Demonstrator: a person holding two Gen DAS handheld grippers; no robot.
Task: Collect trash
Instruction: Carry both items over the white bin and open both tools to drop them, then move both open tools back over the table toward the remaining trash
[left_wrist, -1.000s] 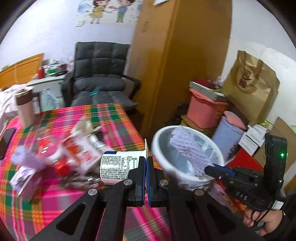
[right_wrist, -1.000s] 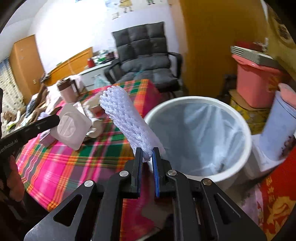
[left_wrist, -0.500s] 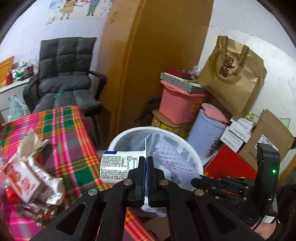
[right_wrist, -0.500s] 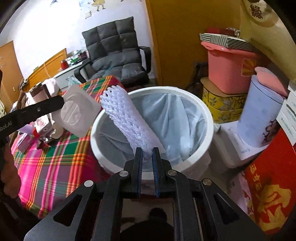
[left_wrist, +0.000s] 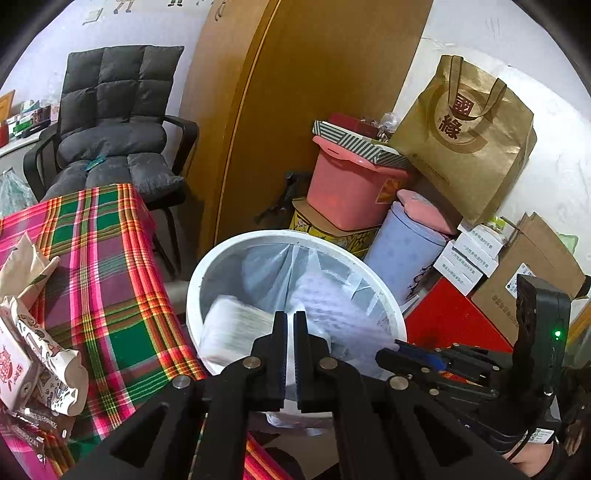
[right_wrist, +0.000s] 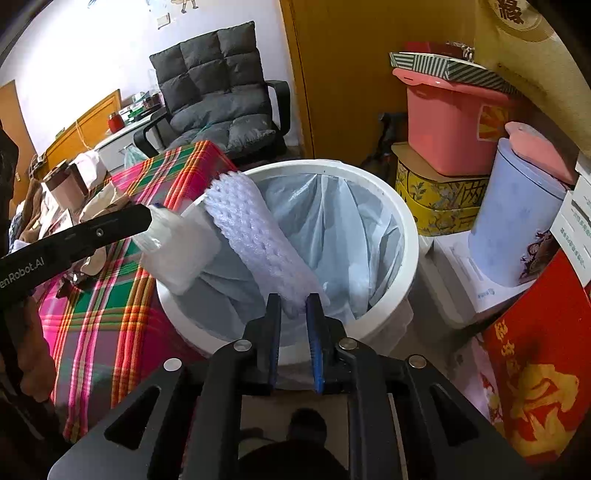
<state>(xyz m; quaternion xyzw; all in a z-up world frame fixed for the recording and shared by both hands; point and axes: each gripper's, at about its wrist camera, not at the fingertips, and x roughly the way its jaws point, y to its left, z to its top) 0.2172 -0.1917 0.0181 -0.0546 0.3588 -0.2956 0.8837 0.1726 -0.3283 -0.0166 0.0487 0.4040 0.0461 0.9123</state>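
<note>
Over the bin (right_wrist: 406, 236), right fingers (right_wrist: 275, 325) loosening around foam net (right_wrist: 258, 236).

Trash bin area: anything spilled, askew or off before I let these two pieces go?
Nothing spilled. The white bin stands upright with its liner in place. Both pieces are over its mouth: the foam net between the right gripper's jaws, which have just been opening, and the cup at the left gripper's tips. Wrappers remain on the tablecloth.
</note>
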